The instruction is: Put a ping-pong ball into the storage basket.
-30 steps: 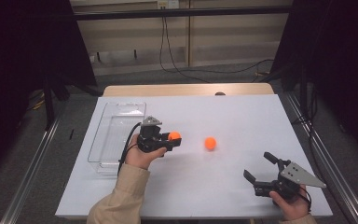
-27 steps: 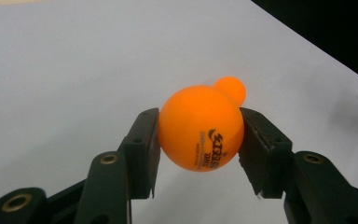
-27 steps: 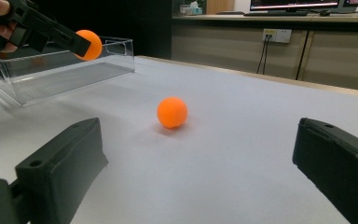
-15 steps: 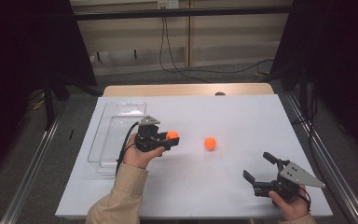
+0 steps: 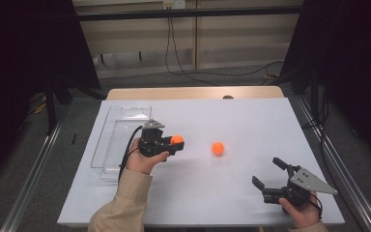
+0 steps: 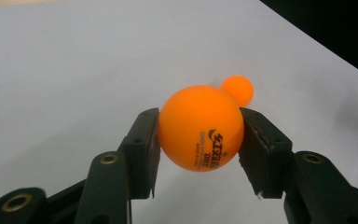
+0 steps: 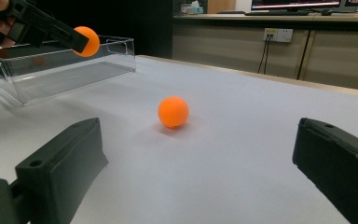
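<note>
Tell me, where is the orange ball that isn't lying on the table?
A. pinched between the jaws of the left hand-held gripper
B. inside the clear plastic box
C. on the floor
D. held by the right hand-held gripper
A: the left hand-held gripper has its two black jaws pressed on either side of the held orange ball, lifted near the clear box, while the other ball rests on the table.

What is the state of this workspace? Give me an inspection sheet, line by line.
Surface: white table top, bare except the items below.
Job's things: orange ball with black print, gripped; second plain orange ball lying loose mid-table; clear plastic rectangular tray at the left, nothing seen inside.
Clutter: nothing seen.
Grippers: left gripper shut on the printed ball; right gripper open, holding nothing.
Cables: black cable trailing from the left gripper.
Surroundings: dark curtains, grey floor, wall cables.
</note>
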`<state>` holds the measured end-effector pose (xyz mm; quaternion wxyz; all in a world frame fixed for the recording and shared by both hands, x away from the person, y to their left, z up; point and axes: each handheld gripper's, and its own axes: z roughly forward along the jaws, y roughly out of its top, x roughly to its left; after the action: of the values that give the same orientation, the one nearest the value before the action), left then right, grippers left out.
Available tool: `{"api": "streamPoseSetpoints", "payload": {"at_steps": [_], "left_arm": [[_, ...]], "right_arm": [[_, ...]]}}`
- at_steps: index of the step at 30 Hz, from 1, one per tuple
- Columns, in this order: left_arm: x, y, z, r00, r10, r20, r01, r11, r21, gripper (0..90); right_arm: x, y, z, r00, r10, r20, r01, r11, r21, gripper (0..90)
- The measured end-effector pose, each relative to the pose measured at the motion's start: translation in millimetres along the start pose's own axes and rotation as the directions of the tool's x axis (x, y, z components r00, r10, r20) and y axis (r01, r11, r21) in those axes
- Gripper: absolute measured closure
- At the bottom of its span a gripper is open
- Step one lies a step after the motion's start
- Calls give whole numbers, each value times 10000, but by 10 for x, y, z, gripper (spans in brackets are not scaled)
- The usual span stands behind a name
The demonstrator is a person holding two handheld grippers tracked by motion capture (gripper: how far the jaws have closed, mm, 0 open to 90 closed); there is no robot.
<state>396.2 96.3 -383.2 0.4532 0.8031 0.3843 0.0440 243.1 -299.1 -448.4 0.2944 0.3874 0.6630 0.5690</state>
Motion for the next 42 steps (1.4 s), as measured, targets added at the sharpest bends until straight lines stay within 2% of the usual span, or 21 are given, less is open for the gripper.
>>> {"api": "streamPoseSetpoints", "payload": {"at_steps": [42], "left_arm": [[71,23,-110,9996,-174,-232,173,9998,-41,508]], "right_arm": [[5,-2,3,10000,-46,-26,46,10000,30,17]]}}
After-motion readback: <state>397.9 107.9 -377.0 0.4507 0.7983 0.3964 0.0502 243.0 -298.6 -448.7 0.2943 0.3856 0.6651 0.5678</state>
